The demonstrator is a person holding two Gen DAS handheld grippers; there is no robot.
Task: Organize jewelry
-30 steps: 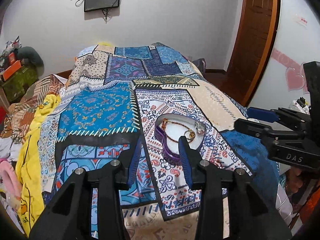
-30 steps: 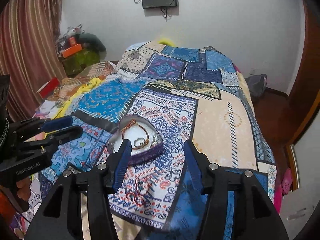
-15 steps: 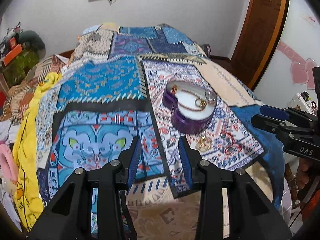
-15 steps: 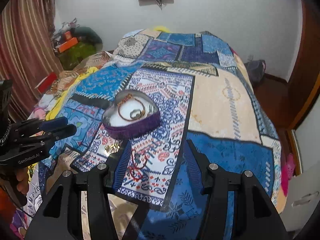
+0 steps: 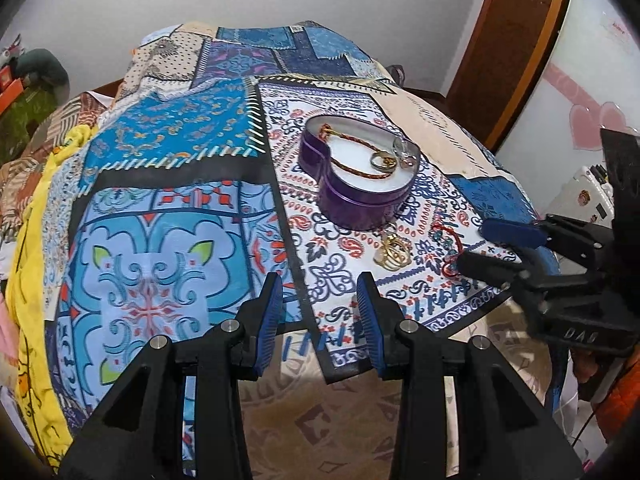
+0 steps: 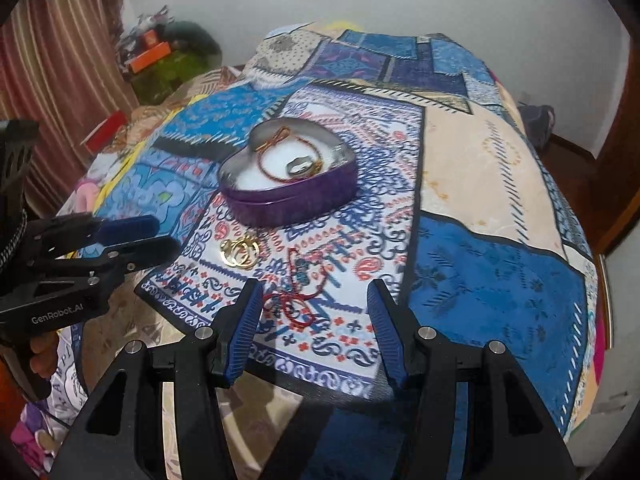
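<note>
Currently the left gripper [image 5: 318,312] hovers over the bed [image 5: 168,240] with its fingers parted a moderate way and nothing between them. From it, the purple heart-shaped tin [image 5: 360,184] sits at about 1 o'clock, already holding a braided bracelet [image 5: 356,160] and rings [image 5: 384,160]. Just below the tin, on the patterned bedspread, lie gold hoop earrings [image 5: 392,254], close to the tin's wall though contact cannot be told. To their right lies a red cord bracelet [image 6: 298,292], loose and looped. Farthest right, the right gripper [image 6: 314,328] hangs directly above that cord, fingers spread wide and empty; the tin is at its 11 o'clock. The step in hand looks like picking up the red cord. It would go best if the right fingers descend straight, straddle the bunched knot rather than a single strand, and close gently without snagging the fabric, then lift clear before swinging toward the tin.
</note>
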